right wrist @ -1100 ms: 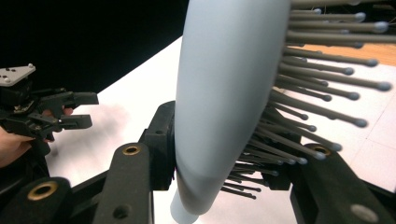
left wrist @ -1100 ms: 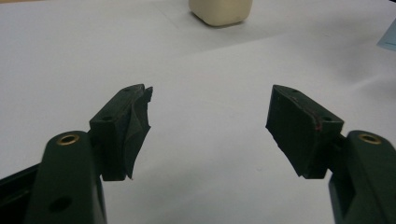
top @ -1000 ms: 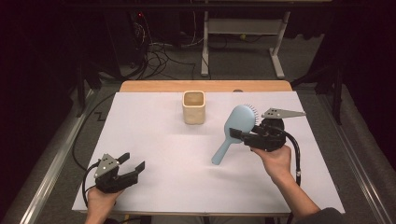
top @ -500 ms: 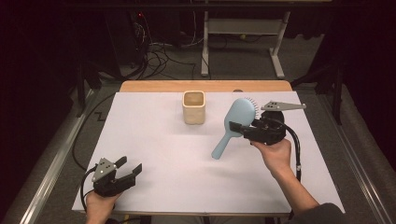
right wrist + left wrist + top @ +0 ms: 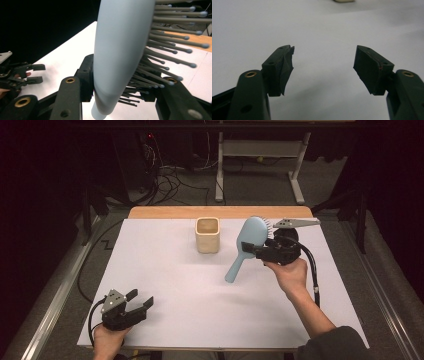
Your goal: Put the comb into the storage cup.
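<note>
Left tool point(image 5: 131, 305) sat low left on the bench point(image 5: 165, 270), jaws released, idle. Right of centre, right tool point(image 5: 260, 251) clenched the blue hairbrush point(image 5: 246, 245), lifted and tilted higher than a second before, nearing the beige cup point(image 5: 207, 235); probably headed in.

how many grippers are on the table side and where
2: the left gripper open at the near left corner, the right gripper at the right, shut on the blue hairbrush.

A lab: white-covered table point(image 5: 165, 270), floor cables point(image 5: 172, 180), dark surroundings
</note>
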The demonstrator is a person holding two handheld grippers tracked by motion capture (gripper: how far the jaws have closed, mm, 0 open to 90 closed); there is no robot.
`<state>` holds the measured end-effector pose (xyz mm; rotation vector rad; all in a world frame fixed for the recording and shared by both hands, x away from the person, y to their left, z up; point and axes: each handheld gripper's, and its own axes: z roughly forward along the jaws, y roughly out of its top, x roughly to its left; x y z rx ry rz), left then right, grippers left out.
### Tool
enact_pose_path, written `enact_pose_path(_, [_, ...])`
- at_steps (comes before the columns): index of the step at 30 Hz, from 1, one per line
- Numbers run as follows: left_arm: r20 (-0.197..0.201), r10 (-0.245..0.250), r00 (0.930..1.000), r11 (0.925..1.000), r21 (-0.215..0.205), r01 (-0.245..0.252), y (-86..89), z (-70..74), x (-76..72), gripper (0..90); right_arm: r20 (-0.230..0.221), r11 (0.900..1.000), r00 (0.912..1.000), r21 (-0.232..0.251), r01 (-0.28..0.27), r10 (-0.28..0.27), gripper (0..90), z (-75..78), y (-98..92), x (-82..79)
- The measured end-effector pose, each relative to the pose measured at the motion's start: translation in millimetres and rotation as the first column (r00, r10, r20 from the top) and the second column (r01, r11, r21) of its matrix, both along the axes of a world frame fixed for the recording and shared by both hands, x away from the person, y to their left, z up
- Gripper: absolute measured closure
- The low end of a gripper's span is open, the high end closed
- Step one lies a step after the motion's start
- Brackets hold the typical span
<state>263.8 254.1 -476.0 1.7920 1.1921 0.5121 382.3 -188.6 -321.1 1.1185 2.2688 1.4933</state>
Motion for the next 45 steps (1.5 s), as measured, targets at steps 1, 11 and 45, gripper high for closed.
enact_pose_path(1, [0.002, -0.002, 1.0, 1.0, 0.0, 0.002, 0.0, 0.0, 0.0, 32.4, -0.001, 1.0, 1.0, 0.002, 0.0, 0.0, 56.1, -0.4, 1.7, 2.3])
enact_pose_path(11, [0.008, -0.001, 1.0, 1.0, -0.005, 0.001, 0.6, -0.1, 0.6, 32.0, -0.003, 1.0, 0.9998, -0.006, 0.018, -0.018, 56.1, 3.0, 12.6, 21.5])
enact_pose_path(45, [0.028, 0.002, 0.9996, 0.9997, -0.023, -0.001, 2.0, 3.4, -1.9, 32.1, -0.004, 0.99, 0.9904, -0.026, 0.138, -0.138, 56.1, 30.9, 37.3, 81.7])
